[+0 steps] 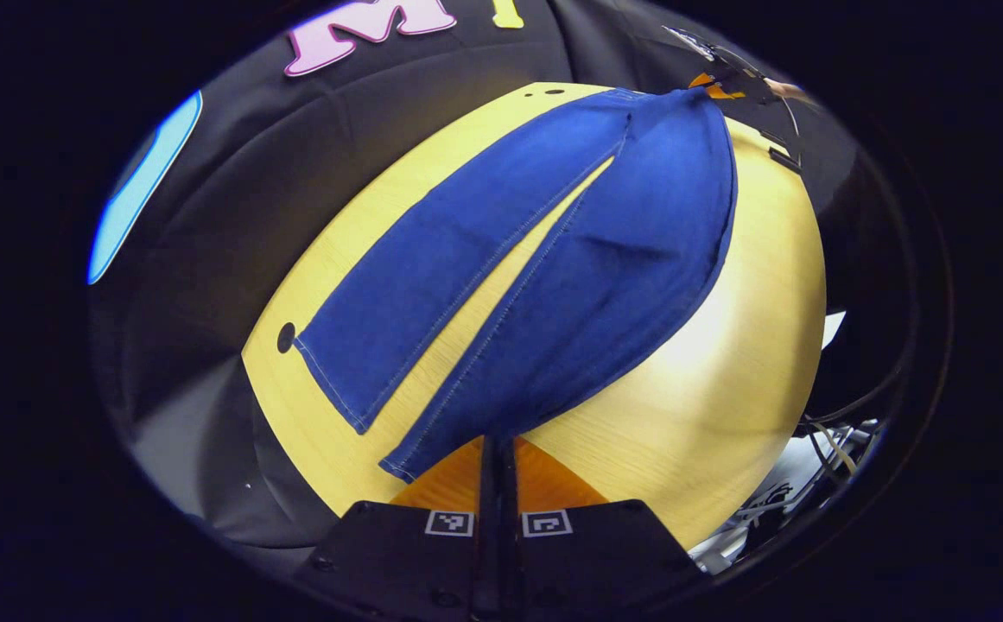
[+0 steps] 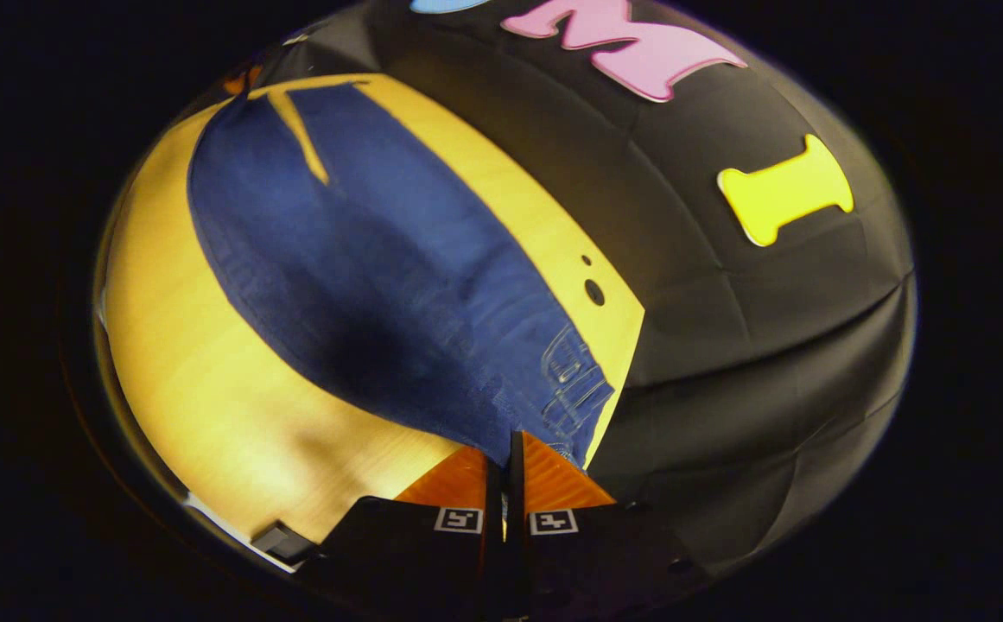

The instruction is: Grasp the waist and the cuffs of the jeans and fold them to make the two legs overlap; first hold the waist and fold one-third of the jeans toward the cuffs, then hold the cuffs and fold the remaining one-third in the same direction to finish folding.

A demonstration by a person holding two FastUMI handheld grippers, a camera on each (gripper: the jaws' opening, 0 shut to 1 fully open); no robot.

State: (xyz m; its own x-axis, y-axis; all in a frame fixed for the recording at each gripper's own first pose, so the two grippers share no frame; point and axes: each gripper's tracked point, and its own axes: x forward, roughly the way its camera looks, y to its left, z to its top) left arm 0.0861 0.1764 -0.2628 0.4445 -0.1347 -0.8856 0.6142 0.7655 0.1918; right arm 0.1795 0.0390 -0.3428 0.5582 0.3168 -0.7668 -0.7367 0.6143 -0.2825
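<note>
Blue jeans (image 1: 553,259) lie lengthwise on a yellow wooden table (image 1: 726,363), their two legs slightly apart. My left gripper (image 1: 498,442) is shut on the cuff of the nearer leg, whose edge rises off the table; the other leg's cuff lies flat to the left. At the far end of the left gripper view, the other gripper (image 1: 717,86) sits at the waist. In the right gripper view the jeans (image 2: 363,259) stretch away from my right gripper (image 2: 505,436), which is shut on the waistband beside the belt loops. The cloth near it is raised and casts a shadow on the table (image 2: 207,389).
A black cloth wall runs close behind the table's far edge. Round holes (image 1: 286,337) (image 2: 593,292) mark the tabletop near that edge. Cables and white clutter (image 1: 812,466) lie beyond the table's near right side. Bare wood flanks the jeans on the side nearer me.
</note>
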